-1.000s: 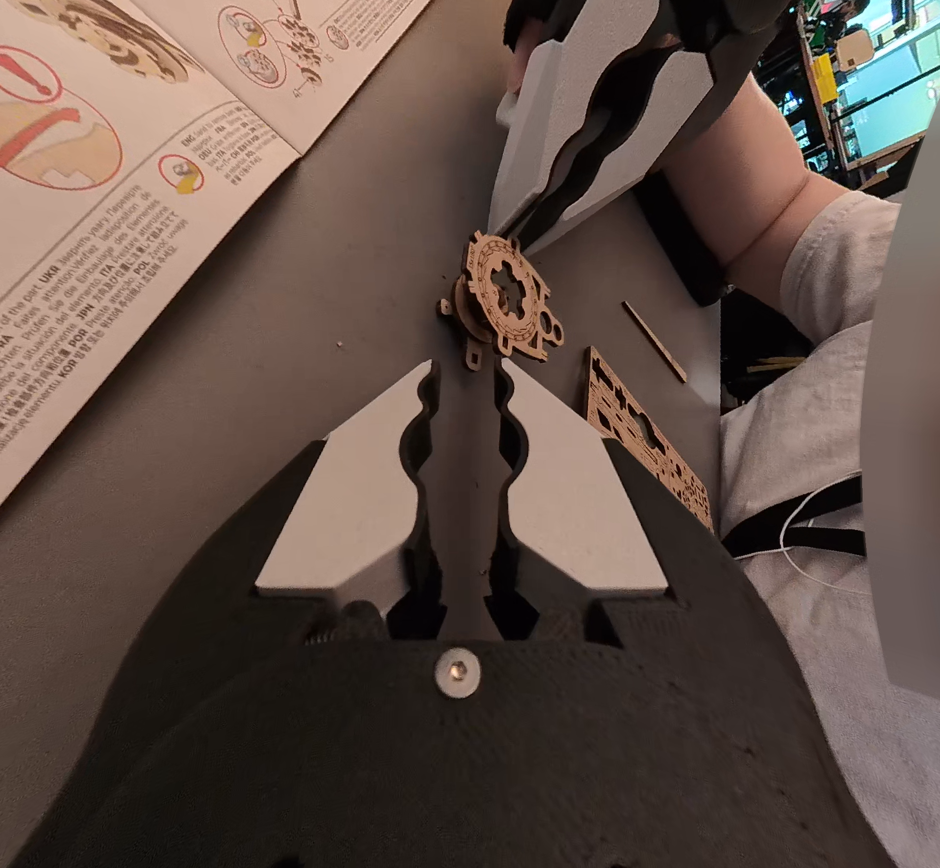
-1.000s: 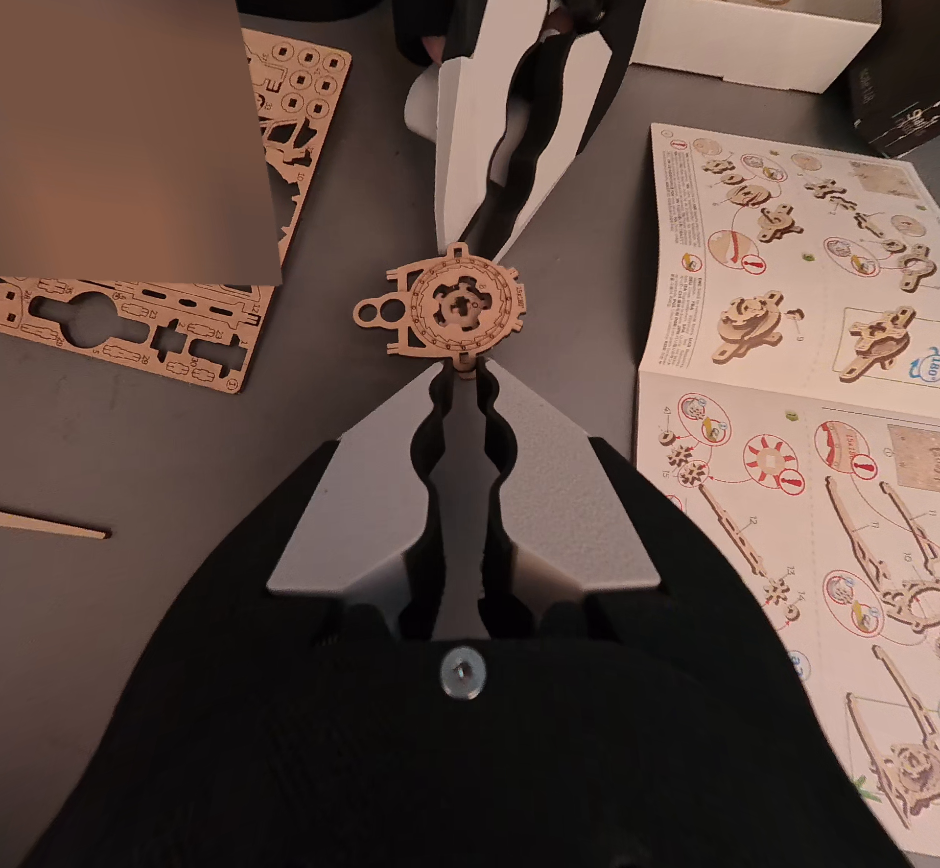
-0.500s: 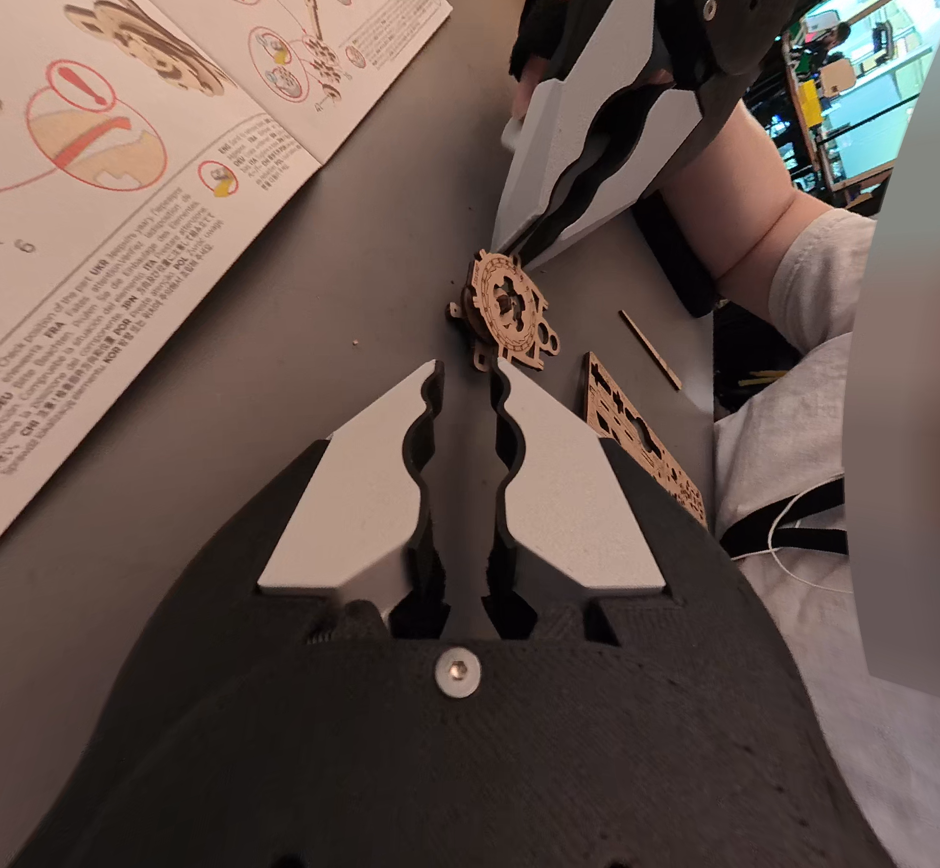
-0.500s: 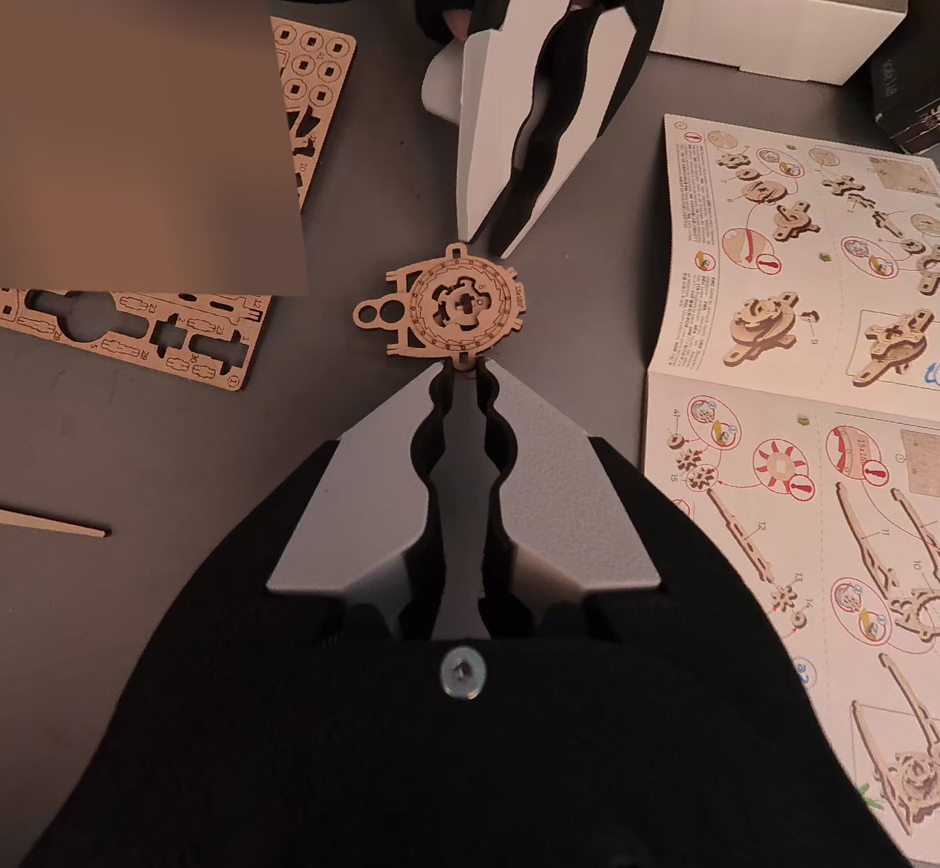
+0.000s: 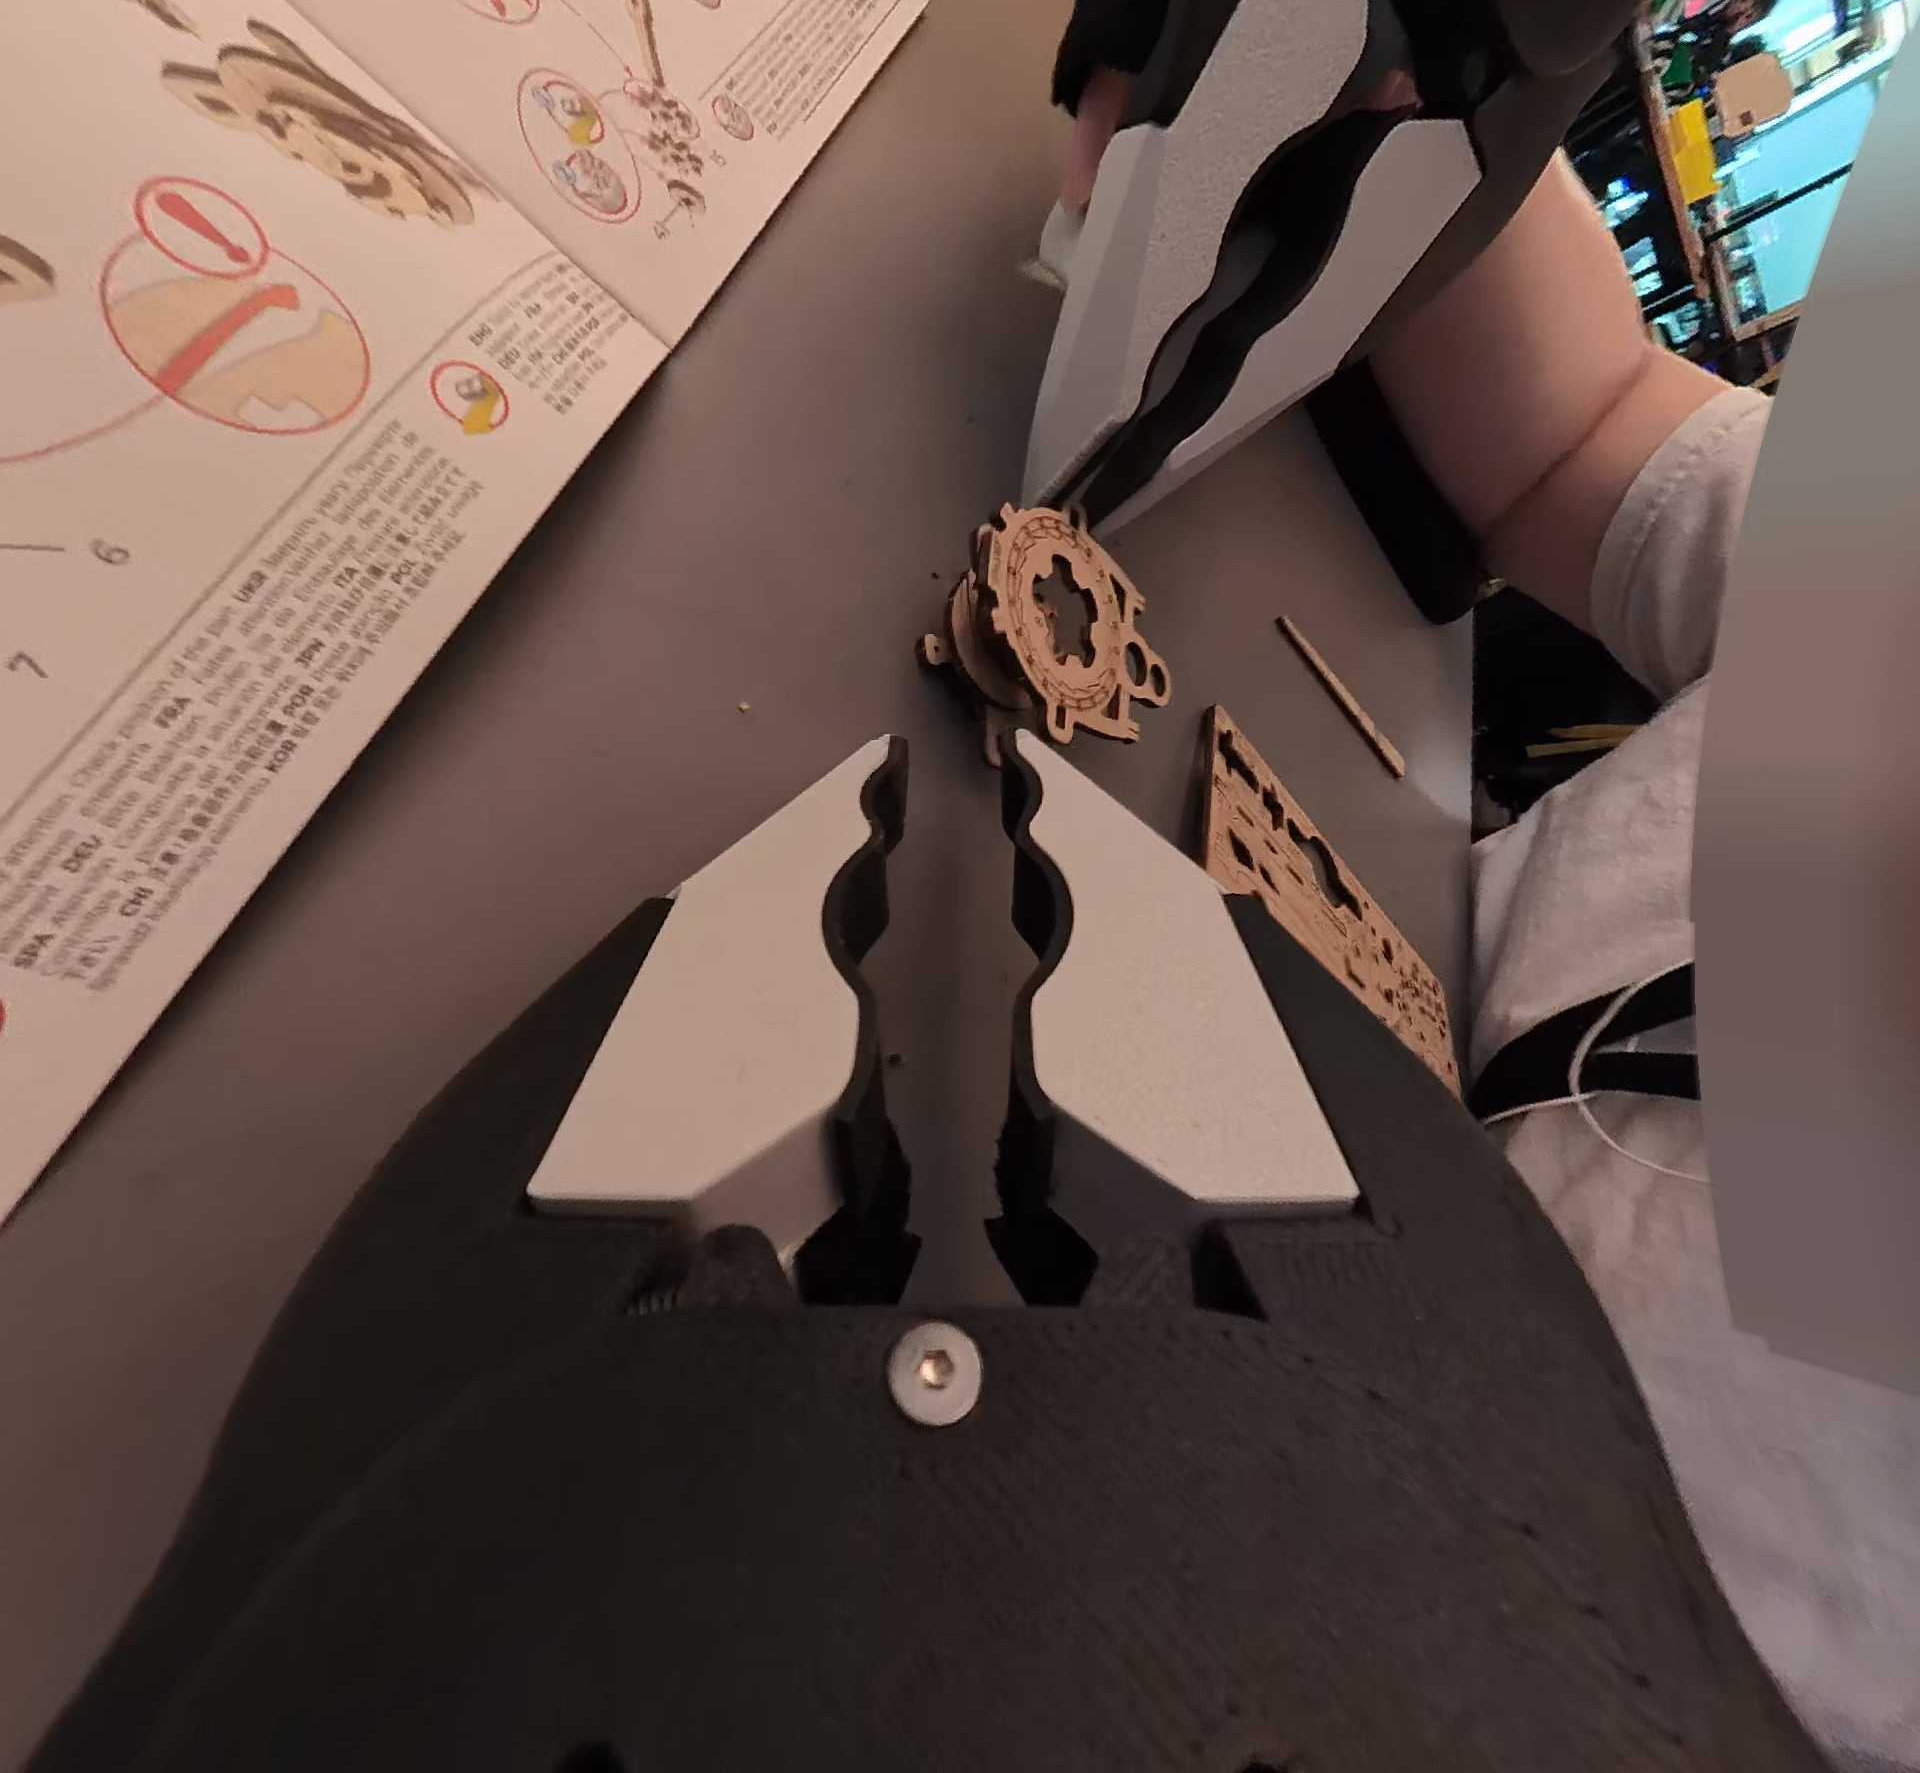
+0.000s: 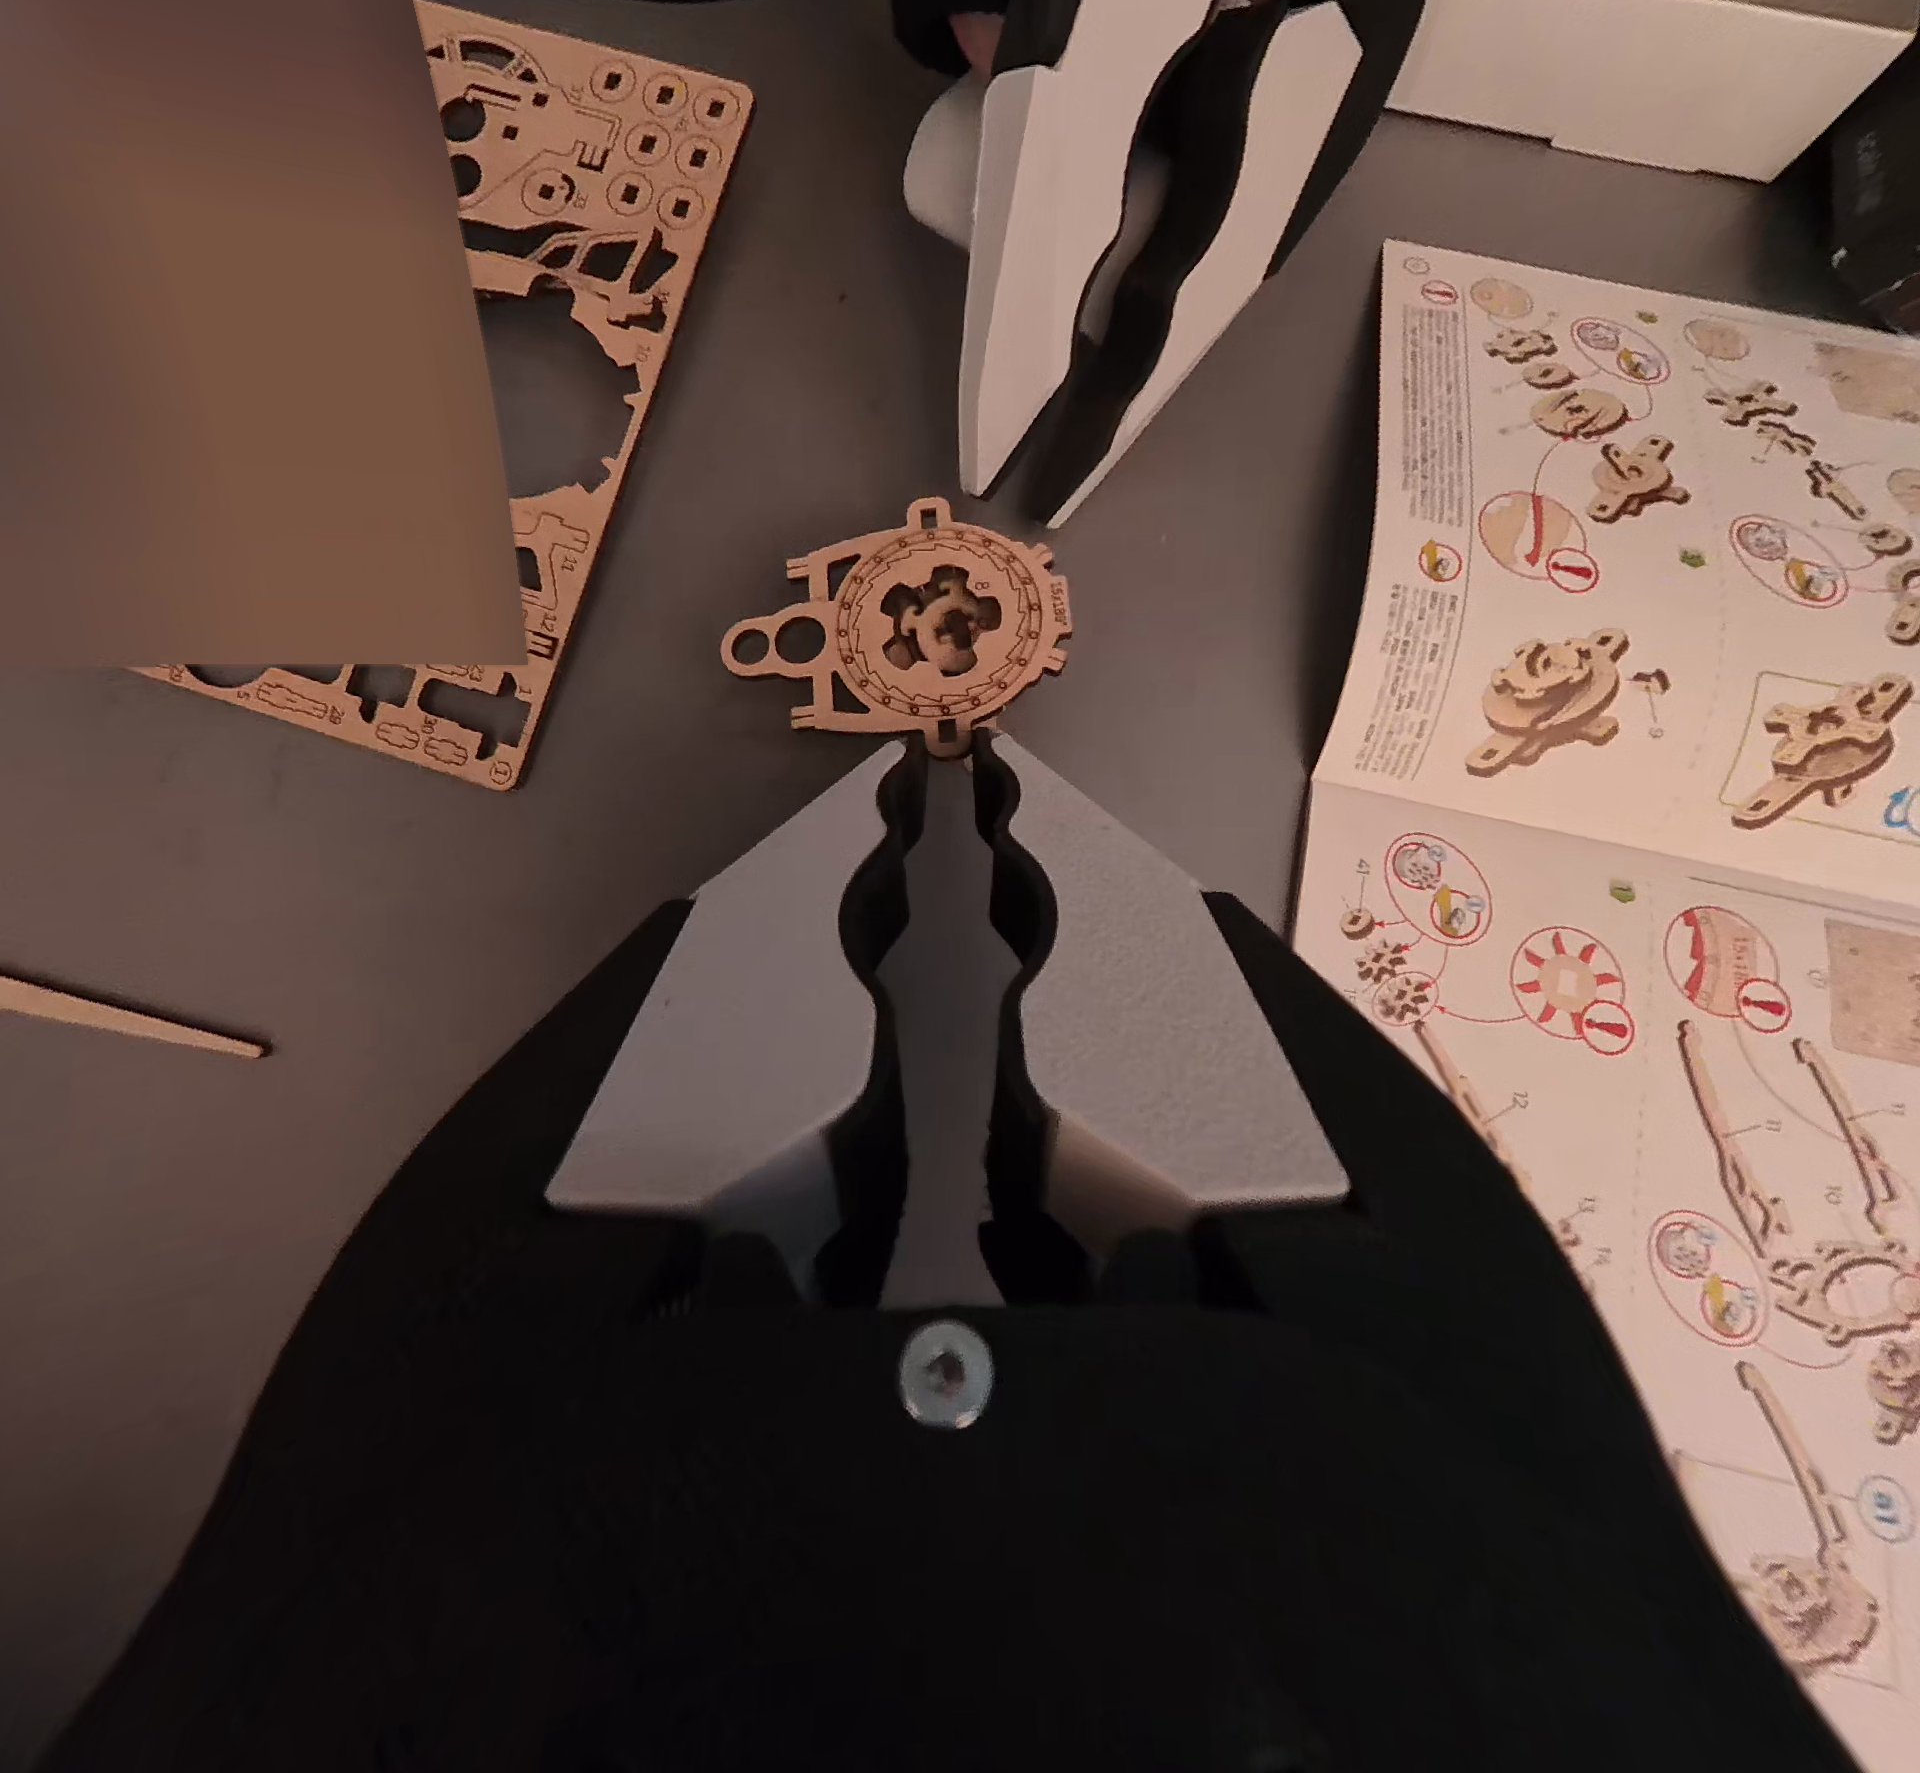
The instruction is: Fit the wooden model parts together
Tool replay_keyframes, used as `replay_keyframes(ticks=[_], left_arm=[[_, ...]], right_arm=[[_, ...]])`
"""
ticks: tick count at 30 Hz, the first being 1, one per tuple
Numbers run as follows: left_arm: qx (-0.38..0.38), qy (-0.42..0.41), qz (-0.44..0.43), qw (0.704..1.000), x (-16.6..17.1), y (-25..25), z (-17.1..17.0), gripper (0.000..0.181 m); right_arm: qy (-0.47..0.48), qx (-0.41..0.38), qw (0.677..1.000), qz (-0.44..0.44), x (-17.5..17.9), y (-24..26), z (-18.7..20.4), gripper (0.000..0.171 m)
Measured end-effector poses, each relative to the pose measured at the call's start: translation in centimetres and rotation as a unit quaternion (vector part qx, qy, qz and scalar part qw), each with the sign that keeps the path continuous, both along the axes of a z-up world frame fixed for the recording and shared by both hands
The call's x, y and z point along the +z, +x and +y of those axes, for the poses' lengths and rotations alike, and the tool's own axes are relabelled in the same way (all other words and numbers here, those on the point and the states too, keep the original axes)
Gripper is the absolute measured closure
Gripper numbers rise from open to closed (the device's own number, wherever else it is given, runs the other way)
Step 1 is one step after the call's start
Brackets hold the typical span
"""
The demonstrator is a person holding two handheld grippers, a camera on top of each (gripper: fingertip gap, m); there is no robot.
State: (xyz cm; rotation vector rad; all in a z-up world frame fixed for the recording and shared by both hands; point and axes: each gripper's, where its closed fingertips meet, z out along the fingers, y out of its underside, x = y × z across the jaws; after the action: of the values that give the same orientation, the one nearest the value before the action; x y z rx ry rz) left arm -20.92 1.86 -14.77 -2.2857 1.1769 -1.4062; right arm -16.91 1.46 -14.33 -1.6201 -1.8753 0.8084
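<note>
Table [image 6: 312, 892], grey and wide, carries everything. On it the open booklet [image 6: 1621, 788] lies on the right side in the right wrist view, and a white box [image 6: 1621, 50] with rubber rings stands beyond it. A wooden sheet [image 6: 582, 269] with cut-out holes lies at the left, and a thin stick [image 6: 135, 1017] lies apart from it, nearer to the camera. The right gripper [image 6: 940, 762] has its jaws nearly together with a narrow gap, and its tips pinch a small tab at the near edge of the wooden part [image 6: 914, 627]. The left gripper [image 5: 956, 757] has a slightly wider gap; its tips are just beside the part [image 5: 1049, 627], and I cannot tell if they touch it. This round part with a toothed hole stays between both grippers, tilted above the table.
</note>
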Motion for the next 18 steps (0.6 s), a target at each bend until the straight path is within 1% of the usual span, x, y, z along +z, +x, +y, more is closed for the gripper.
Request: replay_keyframes(ticks=[2, 9, 18], left_arm=[[-0.011, -0.003, -0.001, 1.000, 0.2, 0.1, -0.3, 0.165], [-0.051, 0.008, 0.021, 0.998, -0.5, 0.3, -1.7, 0.161], [-0.037, 0.002, 0.015, 0.999, -0.6, 0.3, -1.4, 0.161]], right_arm=[[0.000, 0.003, 1.000, 0.006, 0.3, -0.1, 0.0, 0.163], [0.003, 0.009, 1.000, 0.004, 0.1, 0.1, -0.2, 0.163], [0.005, 0.012, 1.000, -0.002, -0.2, 0.2, -0.4, 0.163]])
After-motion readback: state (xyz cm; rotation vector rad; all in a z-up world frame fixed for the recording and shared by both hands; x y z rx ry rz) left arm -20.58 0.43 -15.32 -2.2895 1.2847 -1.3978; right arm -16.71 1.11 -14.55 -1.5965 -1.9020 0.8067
